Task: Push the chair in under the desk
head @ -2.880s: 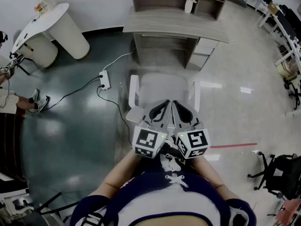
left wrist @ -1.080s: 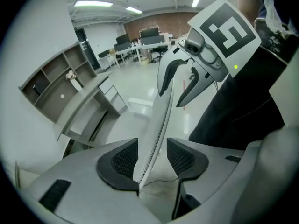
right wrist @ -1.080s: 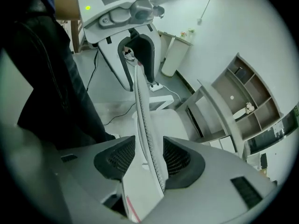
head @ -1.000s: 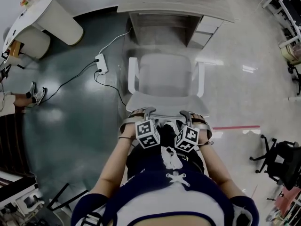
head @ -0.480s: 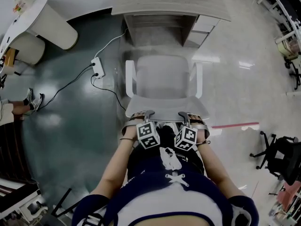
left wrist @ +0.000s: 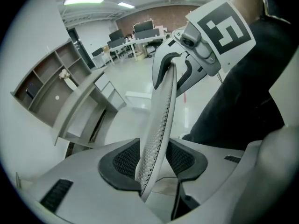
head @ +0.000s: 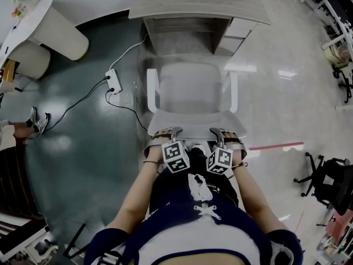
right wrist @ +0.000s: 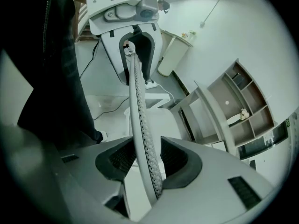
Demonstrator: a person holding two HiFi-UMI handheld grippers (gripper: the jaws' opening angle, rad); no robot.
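The white chair (head: 190,90) stands in front of the grey desk (head: 198,7), its seat facing the desk. Its perforated backrest (head: 193,121) is nearest to me. My left gripper (head: 165,132) straddles the backrest's top edge near the left corner. In the left gripper view the backrest (left wrist: 161,120) runs between the left gripper's (left wrist: 152,160) pads with a gap on one side. Those jaws have just been closing. My right gripper (head: 220,132) straddles the same edge near the right corner. There the backrest (right wrist: 138,106) lies between the right gripper's (right wrist: 142,160) pads, not clamped.
A white power strip (head: 112,81) with black cables lies on the floor left of the chair. A round white table (head: 38,24) stands far left, with a person's feet (head: 36,120) nearby. A black office chair (head: 331,184) and red floor tape (head: 276,146) are at right.
My two grippers, first held close together above the chair, have spread apart and come down over the backrest's top edge. Over the last second they sank a little further.
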